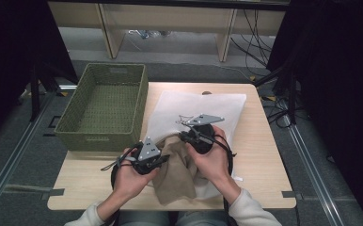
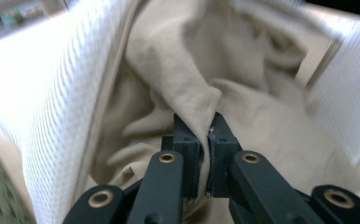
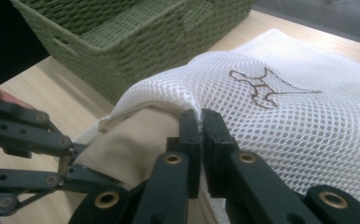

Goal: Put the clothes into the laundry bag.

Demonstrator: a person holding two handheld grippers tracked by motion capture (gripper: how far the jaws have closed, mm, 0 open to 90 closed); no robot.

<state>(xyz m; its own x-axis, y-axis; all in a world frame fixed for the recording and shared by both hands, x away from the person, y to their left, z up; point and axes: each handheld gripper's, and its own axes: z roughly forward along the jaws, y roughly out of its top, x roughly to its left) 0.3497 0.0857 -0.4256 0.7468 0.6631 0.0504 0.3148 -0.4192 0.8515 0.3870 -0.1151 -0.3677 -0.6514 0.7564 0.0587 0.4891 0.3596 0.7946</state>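
Left gripper [image 2: 205, 135] clenched on beige cloth [image 2: 183, 79]; right gripper [image 3: 201, 123] grasping mesh bag [image 3: 285, 126] (rim).

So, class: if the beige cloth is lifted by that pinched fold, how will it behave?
Probably floppy: the beige cloth creases and bunches around the left gripper. Likely light, since one pinched fold holds it up. It may drag on the white mesh bag, whose edge the right gripper pinches.

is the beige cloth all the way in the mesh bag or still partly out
Partly out. The cloth hangs out of the bag mouth toward the table edge; the left claw pinches a fold of it.
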